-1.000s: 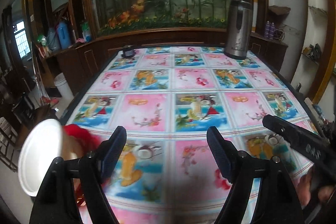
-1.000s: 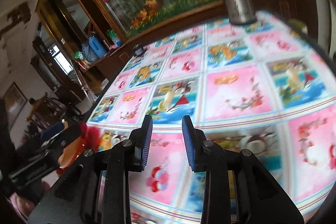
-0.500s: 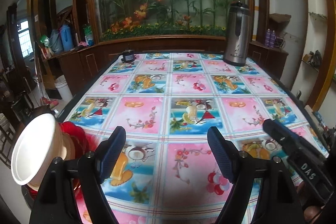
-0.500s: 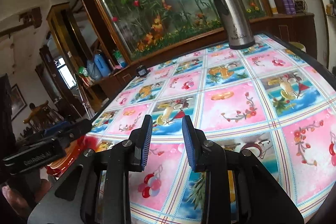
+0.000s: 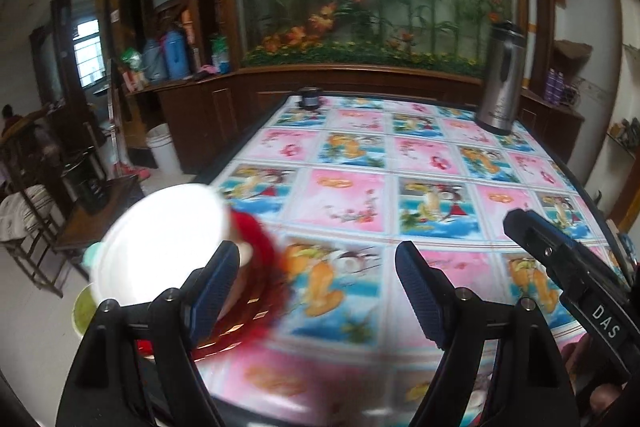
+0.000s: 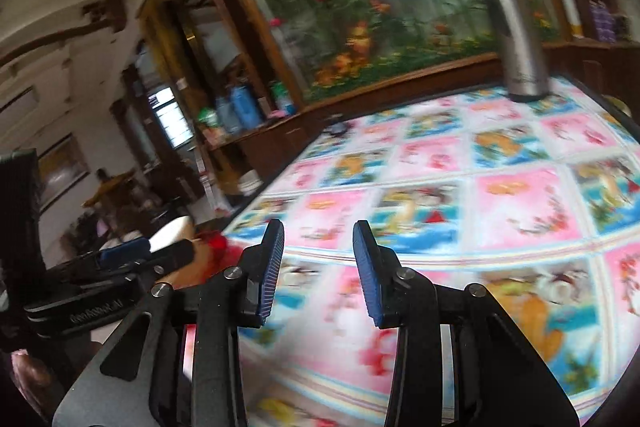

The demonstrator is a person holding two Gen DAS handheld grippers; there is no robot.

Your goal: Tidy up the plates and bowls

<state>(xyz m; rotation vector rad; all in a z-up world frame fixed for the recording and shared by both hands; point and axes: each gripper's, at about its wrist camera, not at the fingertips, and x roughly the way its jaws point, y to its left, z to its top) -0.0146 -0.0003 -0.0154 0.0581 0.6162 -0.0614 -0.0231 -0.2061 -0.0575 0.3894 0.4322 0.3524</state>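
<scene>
Left gripper (image 5: 318, 283): jaws spread wide, nothing between the blue pads; it fills the lower part of the left wrist view, over the near edge of the table.
Right gripper (image 6: 318, 269): jaws have just been opening and stand partly apart, with only the tablecloth showing between the pads; no object is gripped. In the left wrist view one of its black fingers crosses the lower right of the frame.
White bowl (image 5: 160, 239): blurred and overexposed, at the lower left of the left wrist view, just outside the left gripper's left finger and not between the jaws. It sits tilted, its pale inside facing the camera. In the right wrist view only a pale sliver shows at the left edge, behind the other gripper.
Red plate (image 5: 256, 267): a blurred red shape under and beside the white bowl, at the near left corner of the table; whether the two touch I cannot tell.
Green rim (image 5: 82, 311): a pale green edge low at the left, below the bowl; too blurred to name.
Table (image 5: 432, 163): covered in a pink and blue picture-tiled cloth, filling the centre of both views.
Steel flask (image 5: 502, 79): upright at the far right of the table.
Small dark object (image 5: 310, 97): at the far edge of the table, centre top.
Background: a planted glass display behind a dark wooden counter.
</scene>
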